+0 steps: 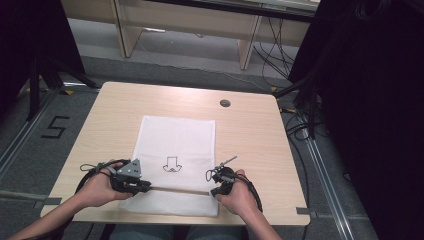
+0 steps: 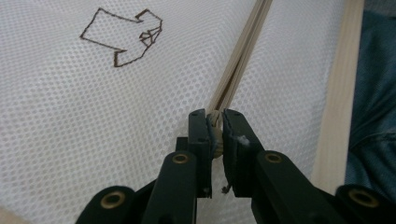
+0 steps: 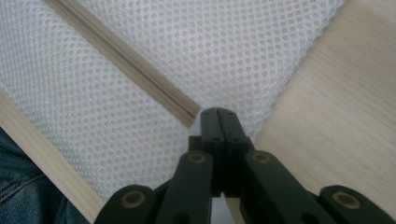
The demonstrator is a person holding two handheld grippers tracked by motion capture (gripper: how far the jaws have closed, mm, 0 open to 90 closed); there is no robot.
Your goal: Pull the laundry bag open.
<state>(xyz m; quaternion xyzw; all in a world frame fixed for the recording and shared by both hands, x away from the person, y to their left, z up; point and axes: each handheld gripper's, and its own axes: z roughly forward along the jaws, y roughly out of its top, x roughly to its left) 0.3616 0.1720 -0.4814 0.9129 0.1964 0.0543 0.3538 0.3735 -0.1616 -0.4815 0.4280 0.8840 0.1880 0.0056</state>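
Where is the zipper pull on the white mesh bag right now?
In the left gripper view, the zipper pull sits pinched between the jaws of the left hand-held gripper, at the zipper's left end near the white mesh bag's front edge.

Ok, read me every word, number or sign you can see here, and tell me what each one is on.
"5": black tape figure on the grey floor, left of the light wooden table.
Down-pointing arrow outline, no letters: drawn in dark lines on the white mesh zipper bag, also in the left gripper view.
No other text or labels can be read.
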